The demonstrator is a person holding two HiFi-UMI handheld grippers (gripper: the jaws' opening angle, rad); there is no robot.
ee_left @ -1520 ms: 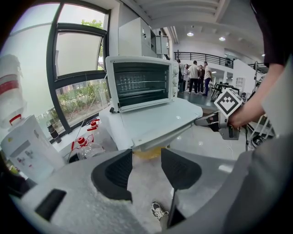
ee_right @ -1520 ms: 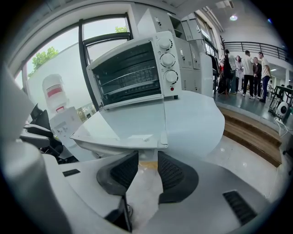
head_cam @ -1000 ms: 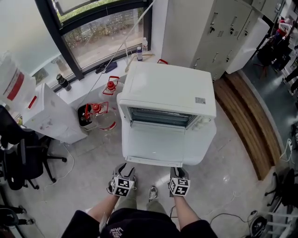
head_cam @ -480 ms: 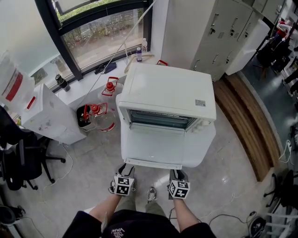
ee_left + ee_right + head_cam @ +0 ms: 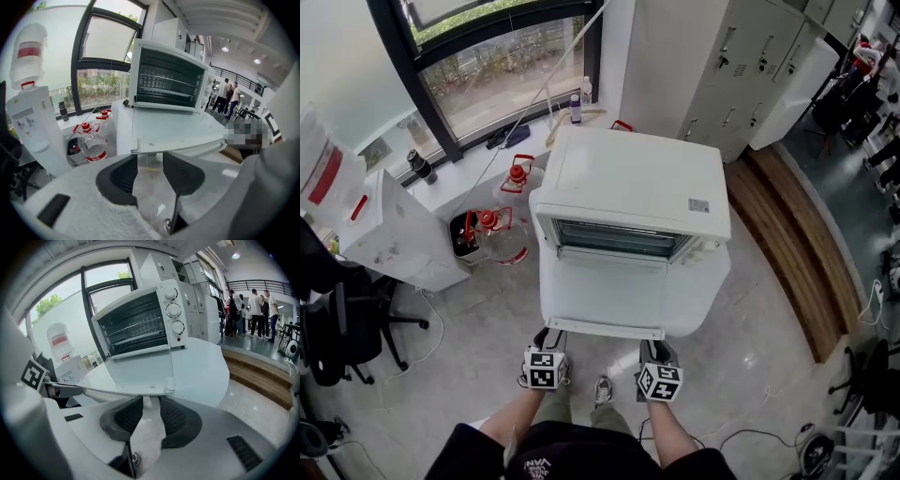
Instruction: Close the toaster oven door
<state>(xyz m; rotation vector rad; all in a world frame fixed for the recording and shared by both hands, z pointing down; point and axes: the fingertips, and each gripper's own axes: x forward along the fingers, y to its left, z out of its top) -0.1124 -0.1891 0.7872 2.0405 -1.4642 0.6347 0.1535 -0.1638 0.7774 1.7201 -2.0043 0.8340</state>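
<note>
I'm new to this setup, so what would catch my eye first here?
A boxy white toaster oven on a round white table, its door dropped flat open toward the person. At the door's front edge, the left gripper, jaws just closing but not yet pressing, and the right gripper, clamped, each straddle a handle post.

The toaster oven [image 5: 136,324] stands with its door [image 5: 136,373] lying open flat toward the camera. Under the door's front edge, the right gripper [image 5: 149,401] has its jaws closed against a white handle post [image 5: 147,405]. Three knobs [image 5: 173,310] line the oven's right side
</note>
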